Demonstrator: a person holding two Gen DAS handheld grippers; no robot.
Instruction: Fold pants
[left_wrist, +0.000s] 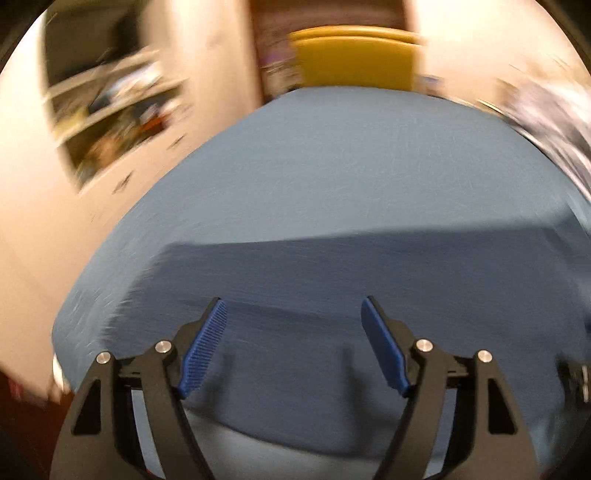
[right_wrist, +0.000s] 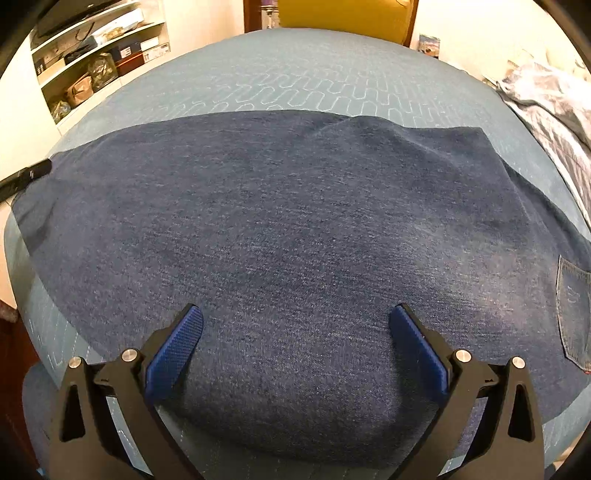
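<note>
Jeans (right_wrist: 280, 229) lie flat across the blue bedcover (right_wrist: 295, 74), back pocket (right_wrist: 574, 314) at right. Left gripper (left_wrist: 293, 343) and right gripper (right_wrist: 295, 350) both gape above the denim, gripping nothing.

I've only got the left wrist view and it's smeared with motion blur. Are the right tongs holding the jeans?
Observer: No. The right tongs are open above the jeans, with nothing pinched between them.
Operator: How do the jeans lie over there?
Observer: Spread flat across the blue quilted bedcover, with one raised wrinkle near the far edge.
Operator: Which end is which? I can't make out any detail.
Observer: A back pocket shows at the right edge of the right wrist view, so the waist end is on that side.
Operator: Anything else on the bed?
Observer: A crumpled pale cloth lies at the far right, clear of the jeans.
</note>
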